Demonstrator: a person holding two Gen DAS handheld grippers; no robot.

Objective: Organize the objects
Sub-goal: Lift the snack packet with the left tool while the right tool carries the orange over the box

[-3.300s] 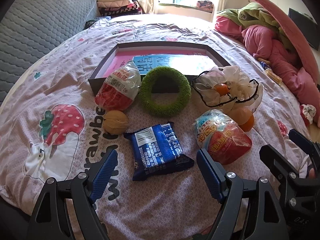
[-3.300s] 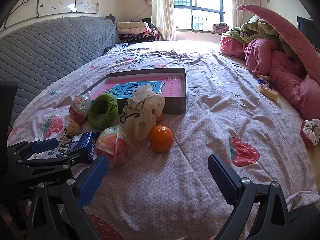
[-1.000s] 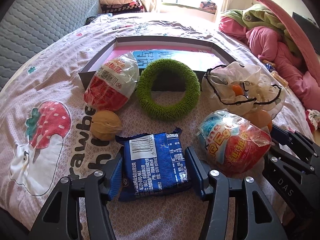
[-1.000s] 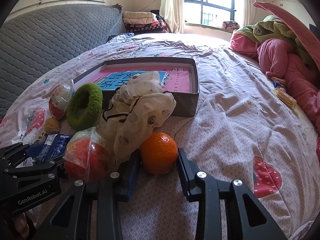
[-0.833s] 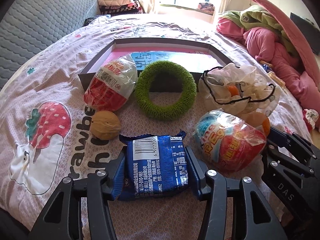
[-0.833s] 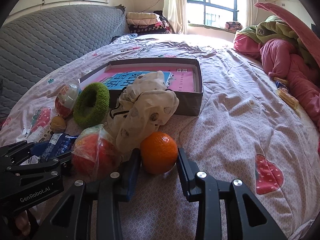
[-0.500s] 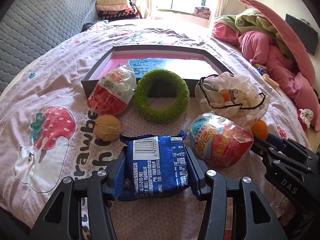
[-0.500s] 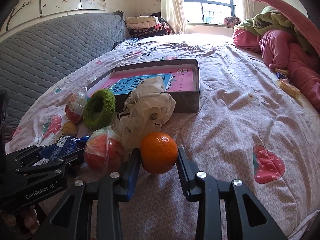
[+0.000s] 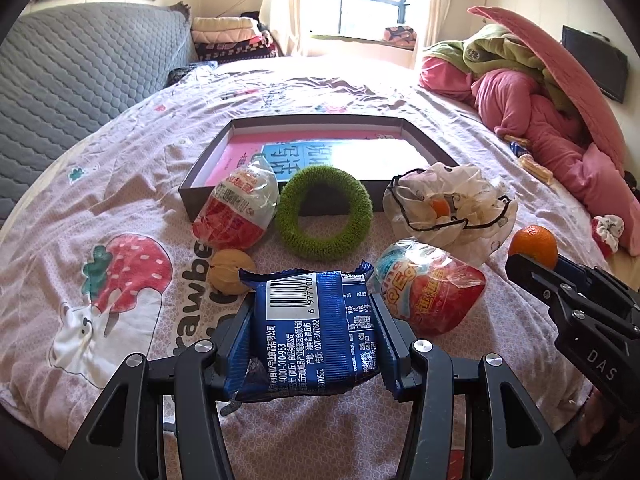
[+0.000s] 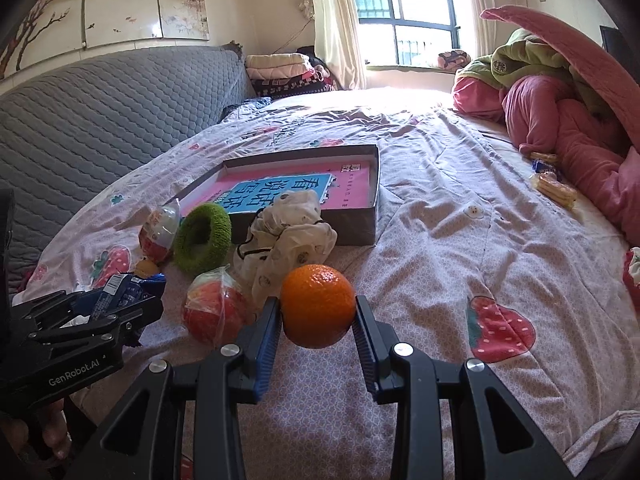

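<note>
Blue snack packet [image 9: 316, 332] is pinched between the 2 blue pads of the left gripper [image 9: 314, 334], barcode side up, lifted just off the bedsheet [image 9: 120, 200]. Orange [image 10: 318, 306] is clamped between the pads of the right gripper [image 10: 317, 322], also clear of the sheet. Both grippers point down toward the bed, side by side; the left one shows at the left edge of the right wrist view, the right one at the right edge of the left wrist view.

On the sheet behind the packet: walnut [image 9: 230, 272] just left of it, wrapped toy egg [image 9: 428, 294] just right of it. Farther back, a 2nd wrapped egg [image 9: 236, 210] beside a green fuzzy ring [image 9: 324, 212], both touching the front wall of a shallow dark box [image 9: 192, 196] with a pink and blue printed sheet inside. Crumpled white bag with black trim [image 9: 452, 208] sits right of the ring, something orange inside it. Pink and green bedding pile [image 10: 568, 120] at the far right; grey quilted headboard [image 10: 100, 108] on the left.
</note>
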